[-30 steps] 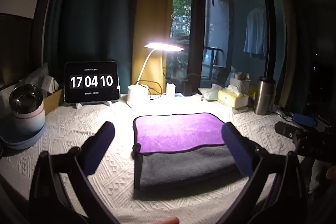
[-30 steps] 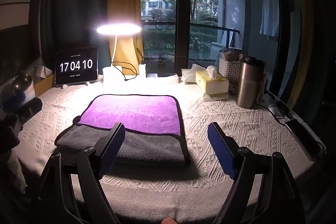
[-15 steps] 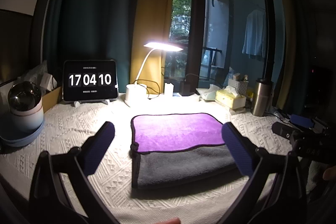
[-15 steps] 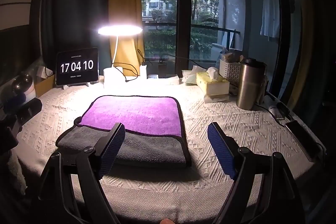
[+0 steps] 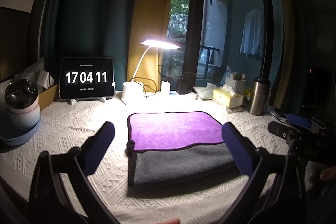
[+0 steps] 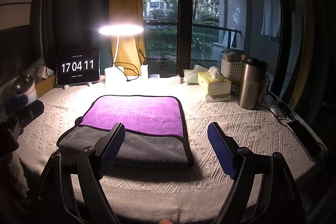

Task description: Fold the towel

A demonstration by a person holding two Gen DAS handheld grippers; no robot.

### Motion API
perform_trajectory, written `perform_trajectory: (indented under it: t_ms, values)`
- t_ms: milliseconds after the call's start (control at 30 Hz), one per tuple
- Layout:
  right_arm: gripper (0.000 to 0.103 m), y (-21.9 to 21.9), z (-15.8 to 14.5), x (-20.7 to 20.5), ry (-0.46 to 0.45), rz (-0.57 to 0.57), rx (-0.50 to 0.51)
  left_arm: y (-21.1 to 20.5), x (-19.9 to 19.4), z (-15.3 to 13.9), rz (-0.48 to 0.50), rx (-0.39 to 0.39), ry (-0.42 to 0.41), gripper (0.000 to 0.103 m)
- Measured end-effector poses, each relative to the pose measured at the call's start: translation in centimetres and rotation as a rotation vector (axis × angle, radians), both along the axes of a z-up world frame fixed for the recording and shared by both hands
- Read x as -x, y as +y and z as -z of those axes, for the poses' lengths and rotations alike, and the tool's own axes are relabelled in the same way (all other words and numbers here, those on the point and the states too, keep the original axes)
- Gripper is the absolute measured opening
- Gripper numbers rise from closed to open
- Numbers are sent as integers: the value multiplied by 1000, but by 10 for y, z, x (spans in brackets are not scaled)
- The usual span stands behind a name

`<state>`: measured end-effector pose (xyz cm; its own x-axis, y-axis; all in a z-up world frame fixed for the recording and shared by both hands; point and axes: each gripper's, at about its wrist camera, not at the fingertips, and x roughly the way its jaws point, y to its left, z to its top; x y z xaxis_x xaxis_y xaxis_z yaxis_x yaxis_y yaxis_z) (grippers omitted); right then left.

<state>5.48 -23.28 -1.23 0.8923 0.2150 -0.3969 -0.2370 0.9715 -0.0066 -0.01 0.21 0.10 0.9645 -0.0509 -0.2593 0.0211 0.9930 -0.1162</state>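
A folded towel (image 5: 176, 135) lies flat on the white textured tablecloth (image 5: 69, 129). Its purple side faces up at the back and a grey strip shows along the near edge. It also shows in the right wrist view (image 6: 136, 114). My left gripper (image 5: 168, 140) is open and empty, held above the towel's near part, not touching it. My right gripper (image 6: 166, 140) is open and empty, over the towel's near right corner, not touching it. The right gripper shows at the right edge of the left wrist view (image 5: 298, 133).
At the back stand a tablet clock (image 5: 87, 78), a lit desk lamp (image 5: 134, 93), a yellow tissue box (image 6: 214, 83) and a steel tumbler (image 6: 251, 83). A round humidifier (image 5: 20, 106) sits at the left. A phone (image 6: 302, 138) lies at the right table edge.
The left gripper has drawn back and risen slightly, so the towel sits lower in its view. The right gripper has barely moved. The clock ticked from 17:04:10 to 17:04:11.
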Motion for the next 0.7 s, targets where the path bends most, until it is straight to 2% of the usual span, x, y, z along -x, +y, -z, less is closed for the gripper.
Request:
perform_trajectory:
  t_ms: [700]
  values:
    - [84, 4, -3, -2, 0, -2, -1, 2, 0, -2, 1, 7, 1, 102]
